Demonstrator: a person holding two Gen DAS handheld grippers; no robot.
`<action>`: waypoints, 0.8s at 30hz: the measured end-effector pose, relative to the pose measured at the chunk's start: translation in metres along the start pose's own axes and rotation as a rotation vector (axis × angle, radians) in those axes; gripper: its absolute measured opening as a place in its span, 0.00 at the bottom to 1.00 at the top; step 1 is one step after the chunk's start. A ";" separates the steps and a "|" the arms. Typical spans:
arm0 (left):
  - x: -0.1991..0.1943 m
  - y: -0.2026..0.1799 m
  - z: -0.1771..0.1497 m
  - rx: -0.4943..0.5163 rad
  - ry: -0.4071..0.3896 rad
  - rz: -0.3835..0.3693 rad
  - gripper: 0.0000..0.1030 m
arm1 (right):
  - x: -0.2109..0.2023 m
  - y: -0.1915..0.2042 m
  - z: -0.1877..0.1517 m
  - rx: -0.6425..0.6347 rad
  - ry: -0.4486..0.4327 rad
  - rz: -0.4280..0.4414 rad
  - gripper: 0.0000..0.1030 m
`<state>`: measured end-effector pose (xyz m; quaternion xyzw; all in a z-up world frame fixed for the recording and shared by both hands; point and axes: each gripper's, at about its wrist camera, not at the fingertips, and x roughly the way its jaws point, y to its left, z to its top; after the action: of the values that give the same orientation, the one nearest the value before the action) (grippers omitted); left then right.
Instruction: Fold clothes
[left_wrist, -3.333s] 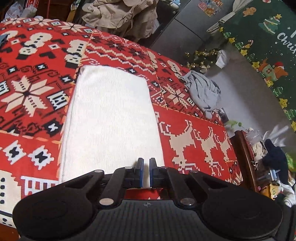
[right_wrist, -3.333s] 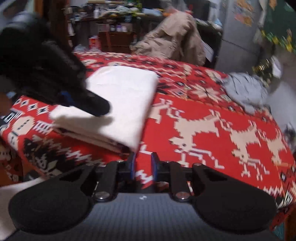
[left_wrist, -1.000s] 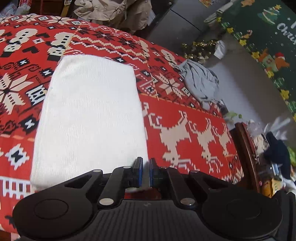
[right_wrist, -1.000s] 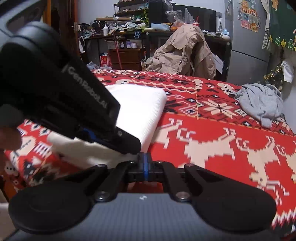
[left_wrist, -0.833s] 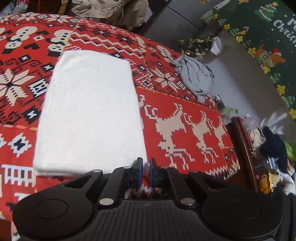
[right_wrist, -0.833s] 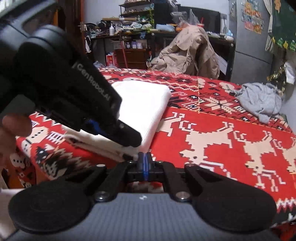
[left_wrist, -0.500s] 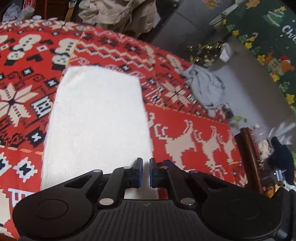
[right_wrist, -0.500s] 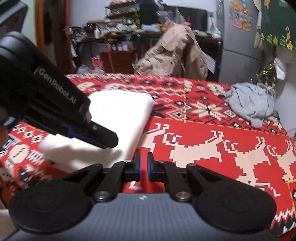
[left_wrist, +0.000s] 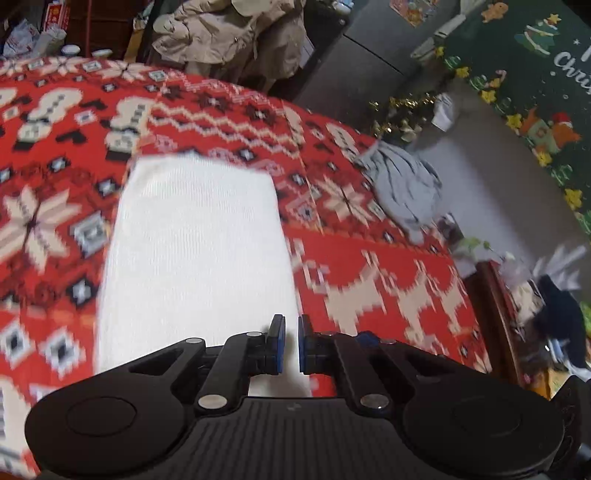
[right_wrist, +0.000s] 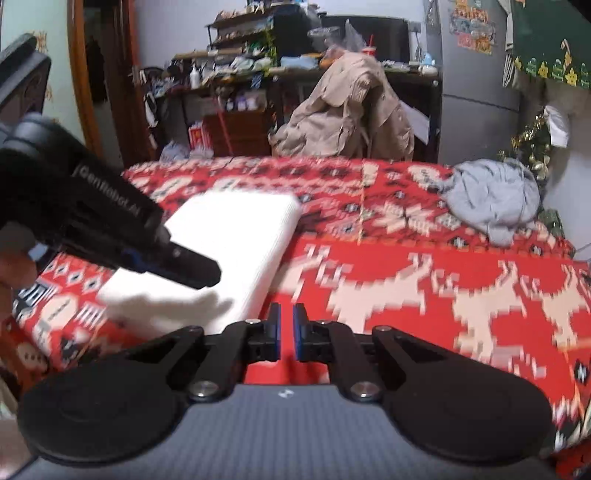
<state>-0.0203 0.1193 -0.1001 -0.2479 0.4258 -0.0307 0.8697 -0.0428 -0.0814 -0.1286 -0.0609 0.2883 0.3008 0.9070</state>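
Observation:
A white folded cloth (left_wrist: 195, 251) lies flat on the red patterned blanket (left_wrist: 388, 266). My left gripper (left_wrist: 291, 343) hovers over the cloth's near right corner, its jaws a narrow gap apart and holding nothing. In the right wrist view the same cloth (right_wrist: 240, 236) sits left of centre, with the left gripper (right_wrist: 205, 275) reaching over its near end. My right gripper (right_wrist: 287, 332) is low over the blanket (right_wrist: 406, 258) just right of the cloth, slightly open and empty. A crumpled grey garment (right_wrist: 495, 199) lies at the blanket's far right (left_wrist: 406, 192).
A beige jacket (right_wrist: 347, 114) hangs over a chair behind the bed. Cluttered shelves and a fridge (right_wrist: 476, 74) stand further back. A dark wooden piece of furniture (left_wrist: 495, 314) and scattered items lie past the bed's right edge.
The right gripper, fully shut a second ago, has parted slightly and drawn back from the cloth's corner. The left gripper has shifted over the cloth; its narrow gap is unchanged.

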 end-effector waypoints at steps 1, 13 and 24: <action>0.004 0.000 0.006 0.002 -0.001 0.006 0.05 | 0.008 -0.002 0.004 -0.003 0.000 -0.008 0.07; 0.037 0.006 0.027 0.013 0.041 0.030 0.05 | 0.087 0.001 0.035 -0.084 0.052 0.062 0.07; 0.019 0.001 -0.005 0.005 0.049 0.015 0.06 | 0.048 0.015 0.007 -0.103 0.080 0.111 0.06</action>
<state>-0.0123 0.1131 -0.1164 -0.2415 0.4485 -0.0312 0.8600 -0.0169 -0.0424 -0.1489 -0.1033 0.3113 0.3625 0.8724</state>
